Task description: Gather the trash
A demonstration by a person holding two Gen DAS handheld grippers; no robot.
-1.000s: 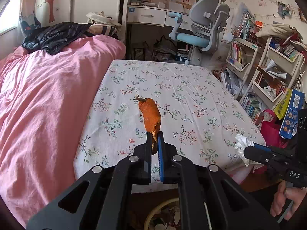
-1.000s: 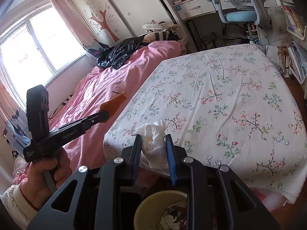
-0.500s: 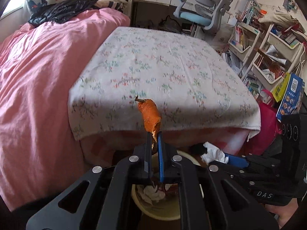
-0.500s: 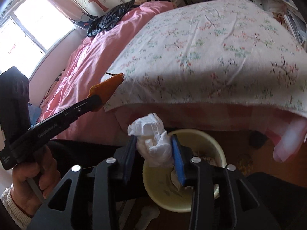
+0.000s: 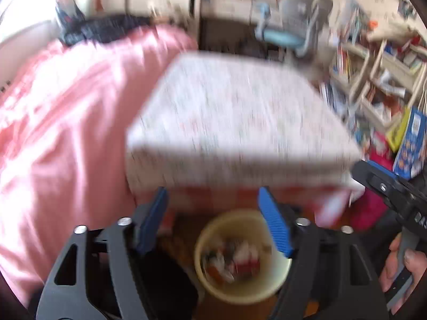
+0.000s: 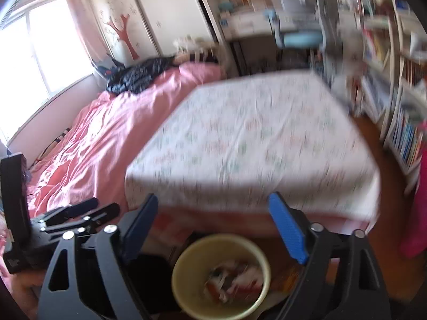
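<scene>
Trash sits in the cream bin (image 5: 241, 261) on the floor, just off the near edge of the counter (image 5: 234, 122). Contents are blurred: white crumpled bits, something orange-red, something dark. No single piece can be told apart. No long axis to speak of; it is a loose heap in a round bin.

Left view: bin lies directly below and between the blue pads of the left gripper (image 5: 213, 218), slightly toward the right pad. Right view: same bin (image 6: 221, 277) below the right gripper (image 6: 213, 229), roughly centred under the gap. Both hover over the bin rim; neither touches it as far as the blur allows. Neither is clearly nearer.

Jaws, left: spread wide, nothing between the pads. Jaws, right: likewise released wide, empty.

Counter top under its floral cloth shows no trash that can be made out; motion blur is heavy, so small scraps could be missed.

Judgement: both loads look dropped. Next move likely turns back up toward the counter or the pink bed (image 6: 112, 144) beside its left edge.
</scene>
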